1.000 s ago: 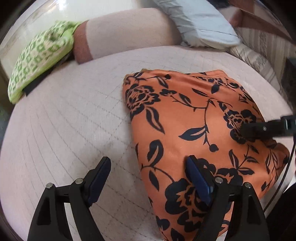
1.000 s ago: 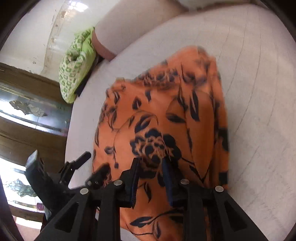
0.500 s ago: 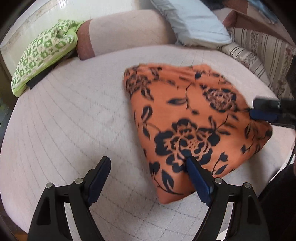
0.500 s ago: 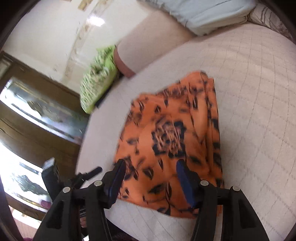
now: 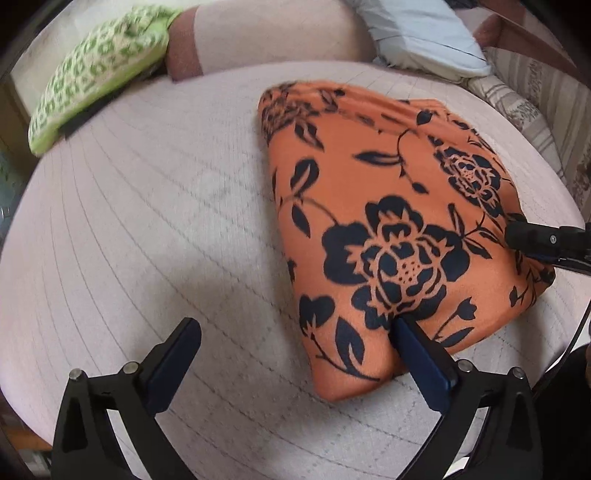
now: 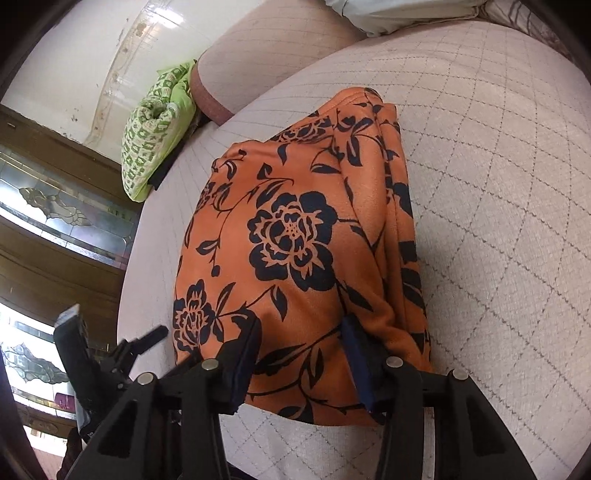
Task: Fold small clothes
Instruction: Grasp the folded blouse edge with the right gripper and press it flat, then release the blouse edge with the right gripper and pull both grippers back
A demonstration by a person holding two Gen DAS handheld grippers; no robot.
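Note:
A folded orange cloth with black flowers (image 5: 399,221) lies on the quilted beige cushion (image 5: 147,240). It also shows in the right wrist view (image 6: 295,240). My left gripper (image 5: 295,354) is open; its right finger rests against the cloth's near edge and its left finger is over bare cushion. My right gripper (image 6: 301,354) is open, its fingers spread over the cloth's near end, holding nothing. The right gripper also shows at the right edge of the left wrist view (image 5: 543,243).
A green patterned pillow (image 5: 96,70) lies at the back left beside a beige bolster (image 5: 273,33). A pale blue pillow (image 5: 417,33) and a striped cushion (image 5: 528,103) lie at the back right. A wooden glass-front cabinet (image 6: 48,206) stands left of the cushion.
The right gripper has opened and let go of the cloth, then come back low over its near end. The cloth now lies folded flat. The left gripper stayed open.

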